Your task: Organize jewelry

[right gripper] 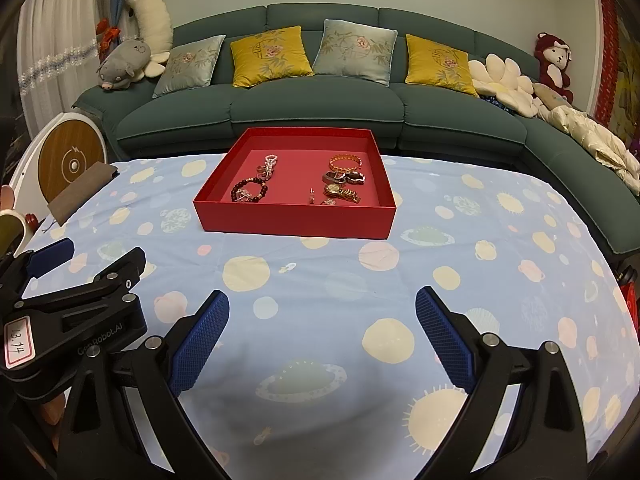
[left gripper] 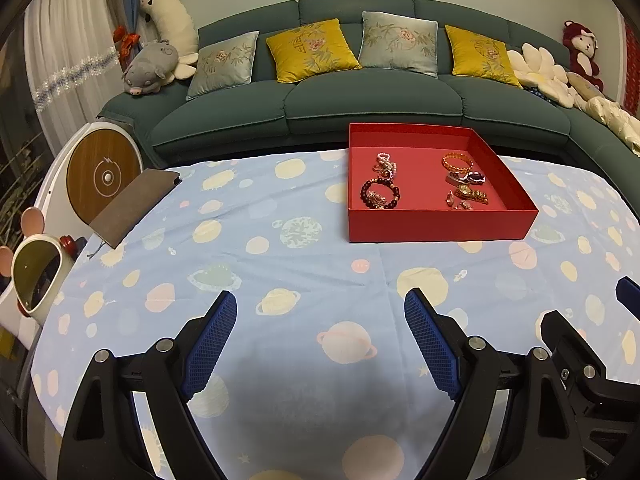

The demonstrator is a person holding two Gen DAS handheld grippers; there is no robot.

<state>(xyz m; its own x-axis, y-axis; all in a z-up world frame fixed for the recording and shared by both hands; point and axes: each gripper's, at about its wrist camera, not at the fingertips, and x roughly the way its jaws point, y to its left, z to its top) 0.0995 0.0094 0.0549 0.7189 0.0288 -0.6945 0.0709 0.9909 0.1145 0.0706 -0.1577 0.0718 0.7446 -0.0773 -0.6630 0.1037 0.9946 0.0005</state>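
A shallow red box (left gripper: 440, 224) (right gripper: 296, 222) stands on the far half of the table. Inside lie a dark bead bracelet (left gripper: 380, 195) (right gripper: 249, 193), a pearl strand (left gripper: 386, 165) (right gripper: 270, 166), an orange bead bracelet (left gripper: 457, 162) (right gripper: 345, 163), a gold watch (left gripper: 472, 193) (right gripper: 342, 192) and small pieces beside it. My left gripper (left gripper: 320, 308) is open and empty, low over the cloth, well short of the box. My right gripper (right gripper: 322, 304) is also open and empty, beside the left one (right gripper: 80, 280).
The table wears a light blue planet-print cloth (left gripper: 280, 272) (right gripper: 460, 280). A brown notebook (left gripper: 134, 206) (right gripper: 82, 192) lies at its left edge. A cream mirror (left gripper: 36, 276) and a round wooden-faced device (left gripper: 104, 174) stand left. A green sofa (left gripper: 360, 96) runs behind.
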